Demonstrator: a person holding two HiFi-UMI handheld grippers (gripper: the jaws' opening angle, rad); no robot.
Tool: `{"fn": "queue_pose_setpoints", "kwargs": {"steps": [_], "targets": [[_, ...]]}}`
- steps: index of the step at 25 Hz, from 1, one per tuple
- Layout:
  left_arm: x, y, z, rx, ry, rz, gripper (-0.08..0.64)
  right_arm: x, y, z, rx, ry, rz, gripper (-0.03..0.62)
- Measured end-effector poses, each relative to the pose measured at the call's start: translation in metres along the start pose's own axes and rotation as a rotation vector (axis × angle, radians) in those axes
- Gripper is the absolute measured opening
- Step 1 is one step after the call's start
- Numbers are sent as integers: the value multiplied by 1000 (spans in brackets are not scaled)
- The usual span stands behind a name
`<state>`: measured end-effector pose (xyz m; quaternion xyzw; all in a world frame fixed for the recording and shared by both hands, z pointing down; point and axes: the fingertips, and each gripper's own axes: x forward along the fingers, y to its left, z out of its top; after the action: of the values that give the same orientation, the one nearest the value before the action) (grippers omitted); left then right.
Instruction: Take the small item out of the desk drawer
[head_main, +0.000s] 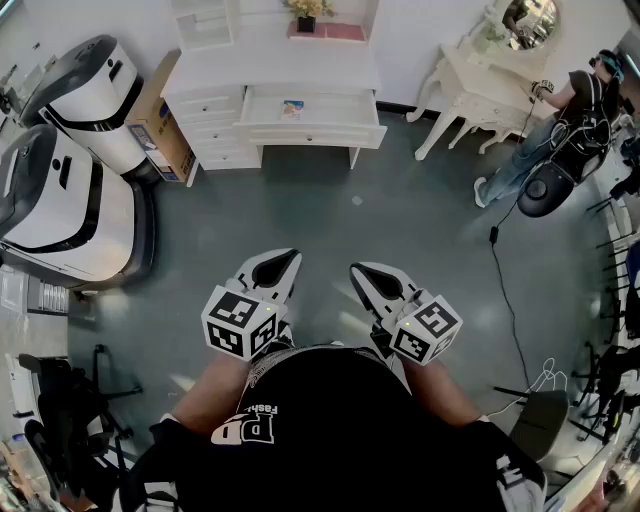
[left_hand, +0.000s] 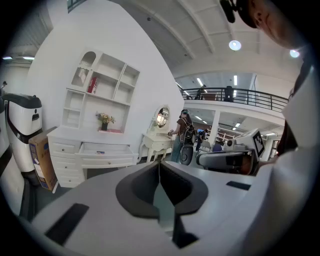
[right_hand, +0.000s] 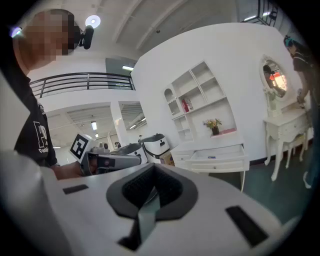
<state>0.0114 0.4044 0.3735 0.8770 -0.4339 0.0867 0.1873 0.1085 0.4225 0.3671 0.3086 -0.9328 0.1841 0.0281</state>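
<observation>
Left gripper (head_main: 283, 262) and right gripper (head_main: 368, 275): nearest my view, held side by side low over the grey floor (head_main: 420, 200), well apart from the desk. In both, I see the jaws clenched together with nothing between them. White desk (head_main: 270, 72): stands at the floor's far edge. Its wide drawer (head_main: 345, 118) stands open toward me. Small item (head_main: 292, 108): lies flat on the drawer's bottom, left of its middle, untouched. I cannot make out what it is.
</observation>
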Motion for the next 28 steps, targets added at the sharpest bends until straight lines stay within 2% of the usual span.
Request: {"fn": "queue_pose_setpoints", "kwargs": {"steps": [14, 17, 21, 28], "targets": [[6, 5, 7, 9, -7, -14, 17, 10, 1, 4, -11, 6, 15, 6], [7, 13, 4, -13, 4, -13, 17, 14, 6, 11, -27, -20, 21, 8], [7, 27, -1, -60, 19, -18, 17, 25, 5, 8, -31, -16, -17, 8], [-4, 52, 11, 0, -2, -44, 17, 55, 14, 6, -17, -15, -19, 9]]}}
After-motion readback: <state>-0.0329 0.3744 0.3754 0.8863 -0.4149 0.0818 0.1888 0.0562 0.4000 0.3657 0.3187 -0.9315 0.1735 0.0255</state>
